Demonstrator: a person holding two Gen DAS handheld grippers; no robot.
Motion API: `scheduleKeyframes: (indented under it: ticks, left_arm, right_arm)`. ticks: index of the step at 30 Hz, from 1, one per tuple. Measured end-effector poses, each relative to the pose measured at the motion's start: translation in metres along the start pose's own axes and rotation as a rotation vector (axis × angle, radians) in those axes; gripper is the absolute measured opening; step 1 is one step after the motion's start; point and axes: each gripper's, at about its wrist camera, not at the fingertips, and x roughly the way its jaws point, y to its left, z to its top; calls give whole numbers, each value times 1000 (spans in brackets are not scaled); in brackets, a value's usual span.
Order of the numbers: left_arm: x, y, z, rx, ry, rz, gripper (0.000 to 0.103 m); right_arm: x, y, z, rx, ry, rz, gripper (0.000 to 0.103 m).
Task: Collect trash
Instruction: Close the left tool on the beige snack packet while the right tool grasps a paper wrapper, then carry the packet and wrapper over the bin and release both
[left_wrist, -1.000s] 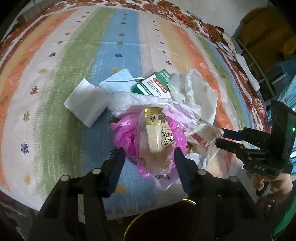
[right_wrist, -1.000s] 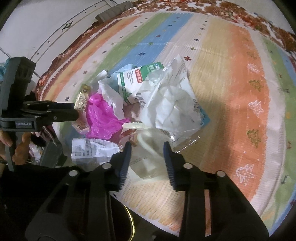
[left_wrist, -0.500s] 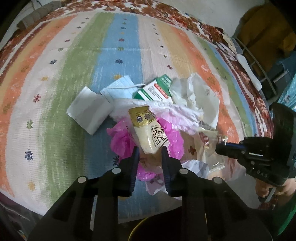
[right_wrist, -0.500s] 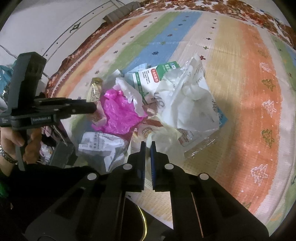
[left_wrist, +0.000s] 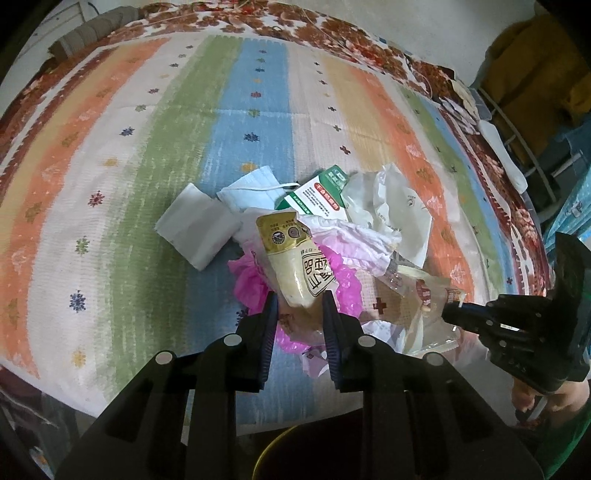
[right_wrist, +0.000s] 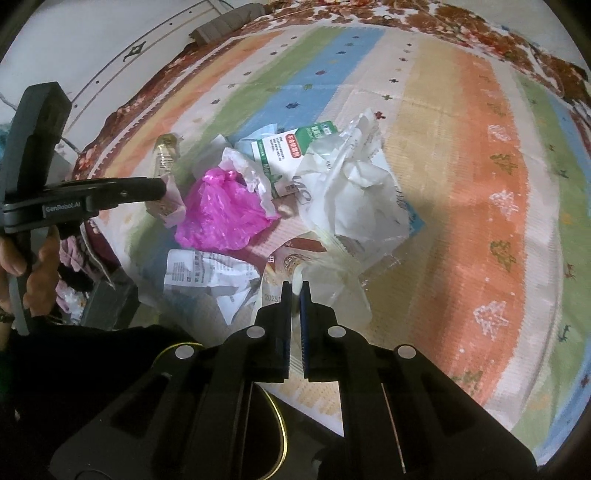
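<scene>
Two grips, both new within the last second.

On the left: left claw (left_wrist: 298, 300), spread wide around the pouch (left_wrist: 291, 266) a second ago, now clamped on its lower end, jaws held apart only by the pouch's own bulk. Also raised a little, the gold top of the pouch tilted up over the pink bag (left_wrist: 251, 284), which stays on the mat (left_wrist: 110, 184).

On the right: right claw (right_wrist: 295, 288), half open a second ago, now all but closed on a thin fold of the clear wrapper (right_wrist: 332, 284), a pale strip of film showing between the pads. From the left view, wrapper drawn up to the claw tip and hanging slack below it, apparently partly off the mat, though hard to tell through clear film.

Meaning for the task: two pieces secured, one per claw, neither yet carried away from the pile. Left to collect, lying in the middle of the mat from left to right: tissue (left_wrist: 195, 229), mask (left_wrist: 251, 192), pink bag, carton (left_wrist: 317, 195), white wrapper (left_wrist: 399, 206), plus the receipt (right_wrist: 207, 273) at the near edge.

Likely next: lift both clear and drop them. Below both claws, a curved yellow rim (left_wrist: 269, 446), possibly a bin, too dark to be sure.

Worth watching: thin hold on slippery film, and pink bag snagging under the pouch.
</scene>
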Motion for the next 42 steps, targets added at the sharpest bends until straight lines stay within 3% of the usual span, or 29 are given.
scheduleKeyframes:
  ticks: [18, 24, 27, 42]
  left_arm:
    - [-60, -20, -30, 10, -78, -33, 23]
    - [-73, -25, -44, 12, -91, -53, 23]
    - [-80, -26, -50, 30, -116, -16, 23]
    - [-98, -41, -88, 50, -123, -58, 23]
  right_arm:
    - [-58, 34, -21, -5, -116, -124, 4]
    - [-77, 51, -35, -9, -156, -136, 4]
    - [-81, 58, -42, -16, -170, -147, 4]
    - [-100, 100, -88, -23, -225, -152, 4]
